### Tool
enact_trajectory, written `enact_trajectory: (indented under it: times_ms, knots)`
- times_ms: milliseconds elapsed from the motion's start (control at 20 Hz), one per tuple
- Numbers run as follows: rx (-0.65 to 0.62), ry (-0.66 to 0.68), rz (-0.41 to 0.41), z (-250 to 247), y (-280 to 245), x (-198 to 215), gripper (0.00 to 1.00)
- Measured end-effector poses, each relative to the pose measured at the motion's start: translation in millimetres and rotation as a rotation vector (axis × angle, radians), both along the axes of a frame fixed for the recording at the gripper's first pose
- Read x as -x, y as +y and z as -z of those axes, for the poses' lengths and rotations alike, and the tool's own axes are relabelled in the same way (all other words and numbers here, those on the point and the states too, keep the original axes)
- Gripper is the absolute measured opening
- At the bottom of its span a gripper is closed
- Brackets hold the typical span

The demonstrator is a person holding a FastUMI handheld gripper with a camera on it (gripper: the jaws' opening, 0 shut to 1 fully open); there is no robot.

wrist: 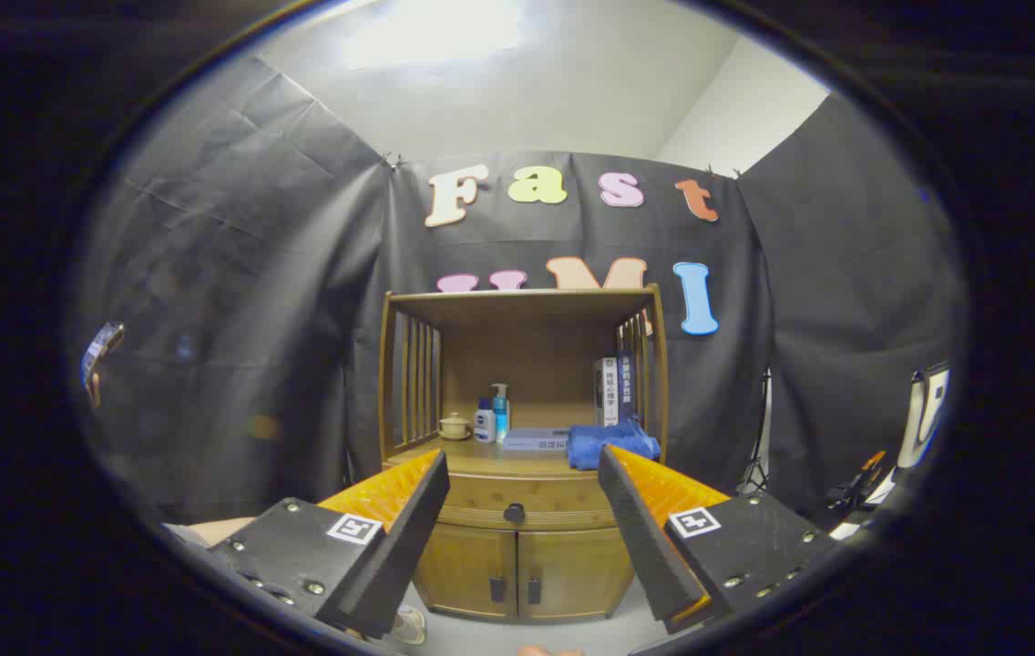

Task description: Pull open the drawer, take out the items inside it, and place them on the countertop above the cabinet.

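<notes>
Gripper [522,510] fingers spread wide in the lower frame, gripping nothing. Centre frame between them: wooden cabinet [519,456], drawer [517,507] closed with its dark knob [514,513] in the gap between the fingertips, well beyond them. Countertop [472,453] items, left to right: small cup [455,425], two bottles [493,417], flat box [536,439], blue cloth [613,444], upright books [613,390] behind the cloth.

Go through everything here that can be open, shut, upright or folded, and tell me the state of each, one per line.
gripper: open, holding nothing
drawer: shut
cabinet doors: both shut
pump bottle: upright on the countertop
small bottle: upright
lidded cup: lid on
blue towel: folded
books: standing upright
</notes>
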State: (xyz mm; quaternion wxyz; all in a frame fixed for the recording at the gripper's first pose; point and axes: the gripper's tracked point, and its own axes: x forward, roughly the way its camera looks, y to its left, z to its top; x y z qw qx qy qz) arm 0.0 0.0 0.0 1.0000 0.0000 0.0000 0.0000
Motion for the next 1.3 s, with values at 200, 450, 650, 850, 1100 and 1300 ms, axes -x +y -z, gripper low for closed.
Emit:
enact_trajectory:
  times_ms: [200,450,650,850,1100,1300]
  knots:
    - [0.011,0.019,-0.01,10.8,1.9,3.7,0.99]
    - [-0.001,0.031,-0.021,14.4,4.2,4.5,0.99]
    - [0.0,0.033,-0.025,16.9,3.1,4.6,0.99]
    - [0.004,0.04,-0.026,22.5,3.2,4.3,0.99]
    - [-0.003,0.088,-0.021,55.5,2.6,-19.8,0.99]
    - [0.024,0.142,-0.022,97.3,-1.5,-70.1,0.99]
